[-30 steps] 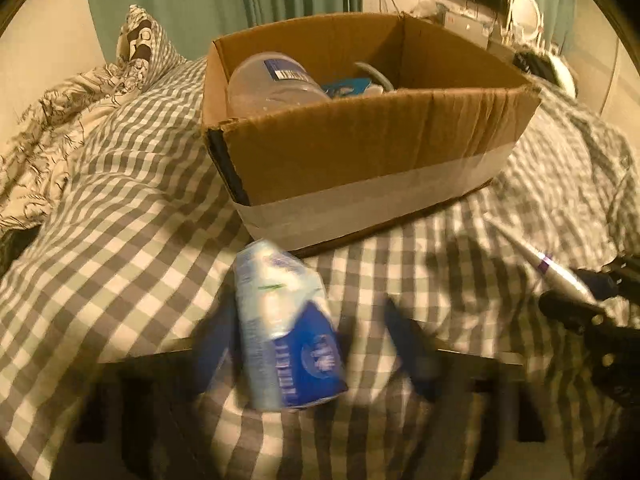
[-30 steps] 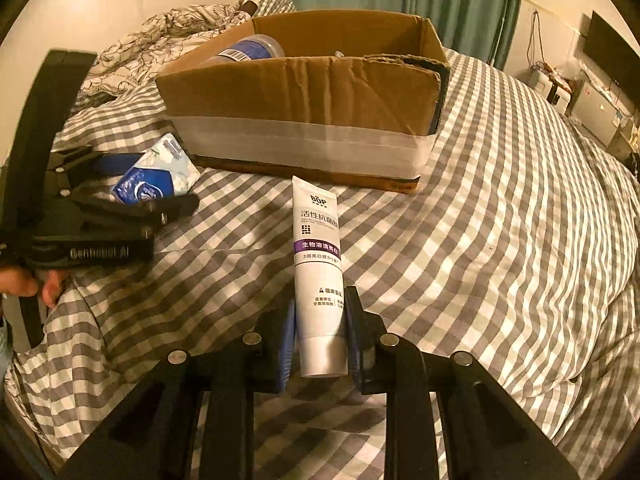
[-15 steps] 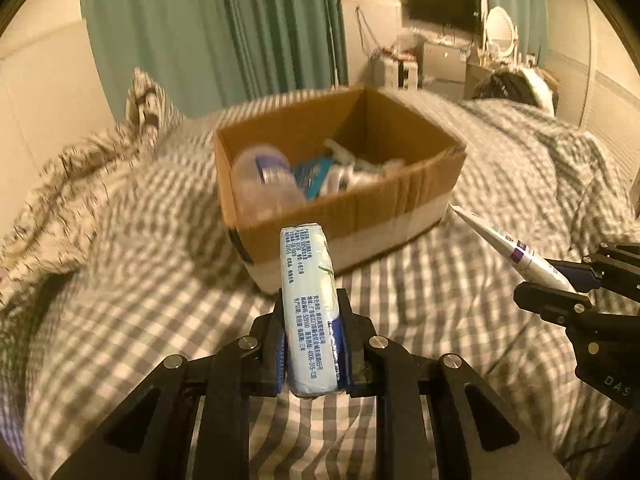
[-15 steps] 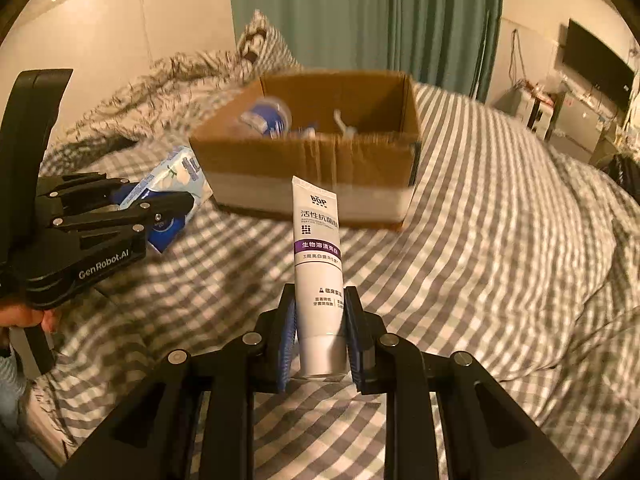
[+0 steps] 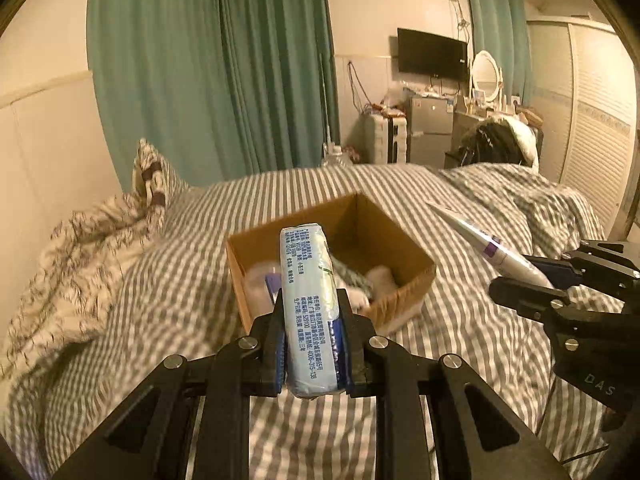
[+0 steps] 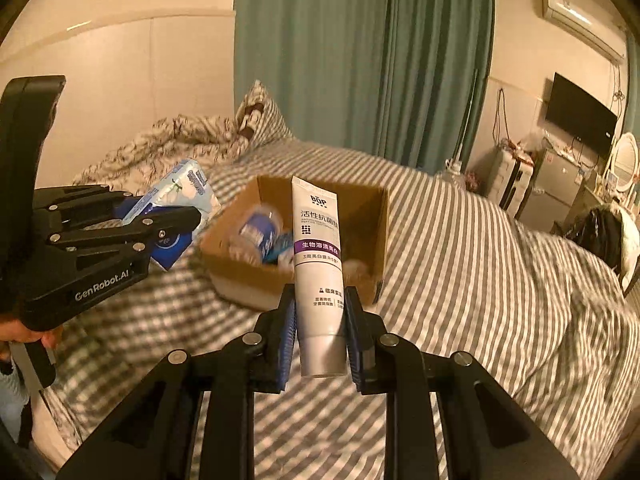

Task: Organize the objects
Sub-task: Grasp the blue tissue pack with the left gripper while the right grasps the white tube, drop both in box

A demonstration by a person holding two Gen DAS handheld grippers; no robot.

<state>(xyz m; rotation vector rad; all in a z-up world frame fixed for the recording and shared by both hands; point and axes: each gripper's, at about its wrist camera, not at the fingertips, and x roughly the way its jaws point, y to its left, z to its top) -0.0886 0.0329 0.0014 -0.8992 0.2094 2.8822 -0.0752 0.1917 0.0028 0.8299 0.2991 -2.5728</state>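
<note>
Left gripper (image 5: 311,344) clamps a blue-white tissue pack (image 5: 308,300), held upright in the air above the bed (image 5: 160,300). Right gripper (image 6: 320,332) clamps a white toothpaste tube (image 6: 318,264) near its cap end. Both items are in front of the open cardboard box (image 6: 240,276), which already holds other items.

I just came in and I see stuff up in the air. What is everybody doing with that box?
A person is tidying things into the open brown cardboard box on the grey-and-white checked bed cover. The left tool is shut on a pale blue plastic tissue pack. The right tool is shut on a white toothpaste tube with a purple band. Both things are held up in the air in front of the box, not in it yet. The box already holds a few items.
</note>
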